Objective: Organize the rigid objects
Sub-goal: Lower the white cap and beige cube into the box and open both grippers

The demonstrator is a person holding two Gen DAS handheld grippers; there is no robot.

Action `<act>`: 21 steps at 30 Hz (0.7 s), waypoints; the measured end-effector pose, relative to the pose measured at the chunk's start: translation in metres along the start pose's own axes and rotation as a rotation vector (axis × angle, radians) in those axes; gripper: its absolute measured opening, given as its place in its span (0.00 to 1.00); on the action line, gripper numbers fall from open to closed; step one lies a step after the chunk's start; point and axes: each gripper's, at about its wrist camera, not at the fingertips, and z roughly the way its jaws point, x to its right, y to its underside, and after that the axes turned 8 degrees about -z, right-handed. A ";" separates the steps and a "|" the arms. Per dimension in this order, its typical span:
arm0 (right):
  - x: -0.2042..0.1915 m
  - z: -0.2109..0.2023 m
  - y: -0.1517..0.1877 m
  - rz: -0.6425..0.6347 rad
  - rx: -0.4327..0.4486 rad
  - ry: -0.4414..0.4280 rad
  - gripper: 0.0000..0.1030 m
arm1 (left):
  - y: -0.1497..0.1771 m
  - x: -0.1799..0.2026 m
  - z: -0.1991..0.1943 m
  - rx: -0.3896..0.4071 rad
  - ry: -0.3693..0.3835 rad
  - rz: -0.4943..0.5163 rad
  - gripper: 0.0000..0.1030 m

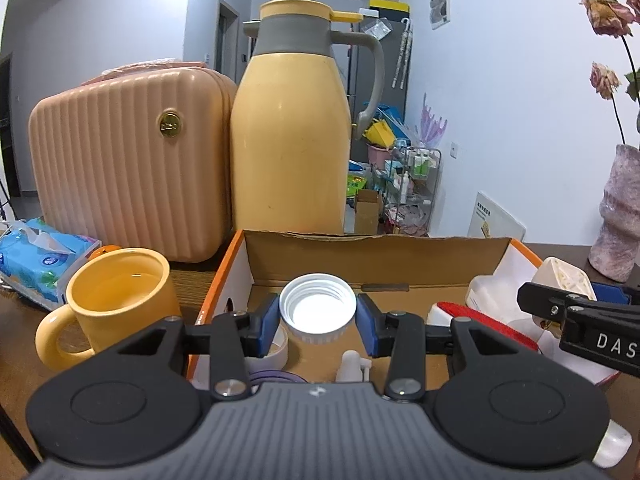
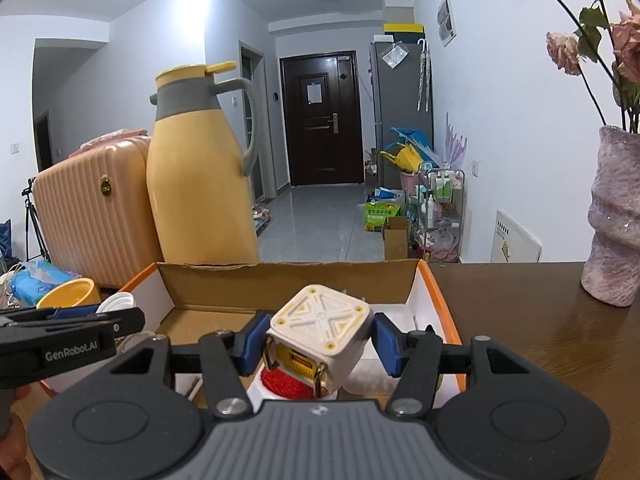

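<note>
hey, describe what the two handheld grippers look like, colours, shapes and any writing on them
Both match: a ribbed grey body flanked by two round black discs, black linkage arms with silver pivot bolts, and blue pads on the fingers. The left gripper shows "GenRobot.AI" in white along its side in the right wrist view; the right gripper shows "DAS" in the left wrist view.

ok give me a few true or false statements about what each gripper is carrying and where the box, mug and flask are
1. The left gripper holds a white screw cap between its fingers. True.
2. The right gripper is empty. False: a white and yellow cube-shaped gadget sits between its fingers.
3. Both grippers are over the open cardboard box. True.
4. The yellow mug is inside the box. False: it stands outside, beside the box's left wall.
5. The yellow flask lies on its side. False: it stands upright behind the box.
</note>
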 end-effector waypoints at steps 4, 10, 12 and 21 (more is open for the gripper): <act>0.003 -0.004 -0.003 0.009 0.016 -0.002 0.61 | 0.001 -0.001 0.001 0.000 -0.004 0.000 0.80; 0.004 -0.008 -0.003 0.018 0.037 0.029 0.96 | -0.002 -0.008 -0.006 0.048 -0.039 -0.034 1.00; 0.003 -0.010 -0.004 0.015 0.043 0.043 0.97 | -0.003 -0.009 -0.005 0.045 -0.038 -0.039 1.00; 0.002 -0.016 -0.003 0.004 0.053 0.058 0.97 | -0.003 -0.011 -0.006 0.050 -0.059 -0.042 1.00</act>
